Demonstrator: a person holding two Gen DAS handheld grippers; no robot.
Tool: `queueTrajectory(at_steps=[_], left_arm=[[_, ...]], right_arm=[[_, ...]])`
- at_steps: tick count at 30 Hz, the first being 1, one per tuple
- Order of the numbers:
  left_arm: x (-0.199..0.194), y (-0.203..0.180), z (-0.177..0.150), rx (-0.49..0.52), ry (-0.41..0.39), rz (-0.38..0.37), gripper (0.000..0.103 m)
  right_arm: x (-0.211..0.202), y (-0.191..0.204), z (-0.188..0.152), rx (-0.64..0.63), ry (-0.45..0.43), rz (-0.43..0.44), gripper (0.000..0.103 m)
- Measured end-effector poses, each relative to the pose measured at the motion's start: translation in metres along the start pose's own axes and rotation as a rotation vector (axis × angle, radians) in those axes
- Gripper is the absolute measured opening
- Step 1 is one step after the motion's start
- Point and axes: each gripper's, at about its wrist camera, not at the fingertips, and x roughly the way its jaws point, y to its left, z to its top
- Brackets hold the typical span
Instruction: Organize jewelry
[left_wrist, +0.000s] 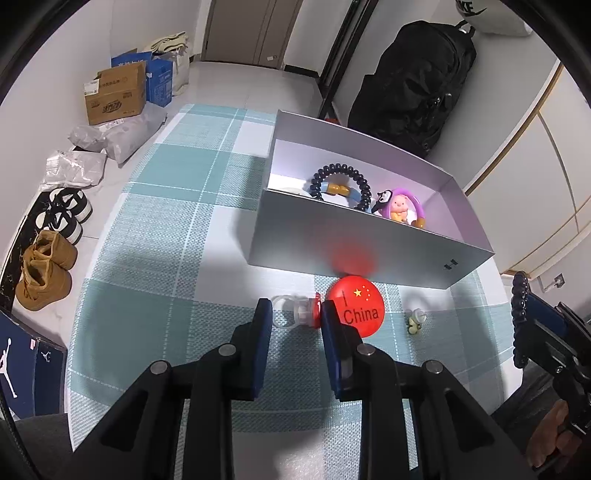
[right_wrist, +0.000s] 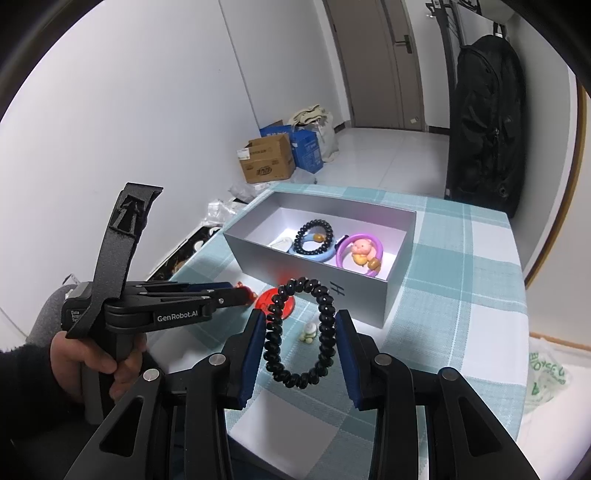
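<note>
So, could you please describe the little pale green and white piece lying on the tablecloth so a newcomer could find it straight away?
Start at the grey box on the checked tablecloth. In front of its near wall lies a red round badge; the small green and white trinket sits alone just right of it in the left wrist view. It is the smallest, palest piece, outside the box.

Open tablecloth (left_wrist: 192, 206) left of the grey box (left_wrist: 332, 240); its near wall blocks the way, red badge (left_wrist: 356, 310) just beside it.

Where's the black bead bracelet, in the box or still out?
Out. The right gripper holds the black bead bracelet between its pads, short of the grey box.
</note>
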Motion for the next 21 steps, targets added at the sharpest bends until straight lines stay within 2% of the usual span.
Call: queueTrajectory(at_steps=[9,16,21], left_arm=[[-0.018,-0.009,-0.001,0.029,-0.040,-0.039,0.021],[-0.046,-0.023,0.002,0.068,-0.138,-0.088,0.021],[-0.055,-0.026,0.010,0.082,-0.179,-0.124,0.021]], right_arm=[[0.004,-0.002,0.001,0.022,0.003,0.011,0.037],[0.001,-0.011,0.009,0.089,-0.032,0.050,0.037],[-0.001,-0.017,0.014,0.123,-0.050,0.059,0.037]])
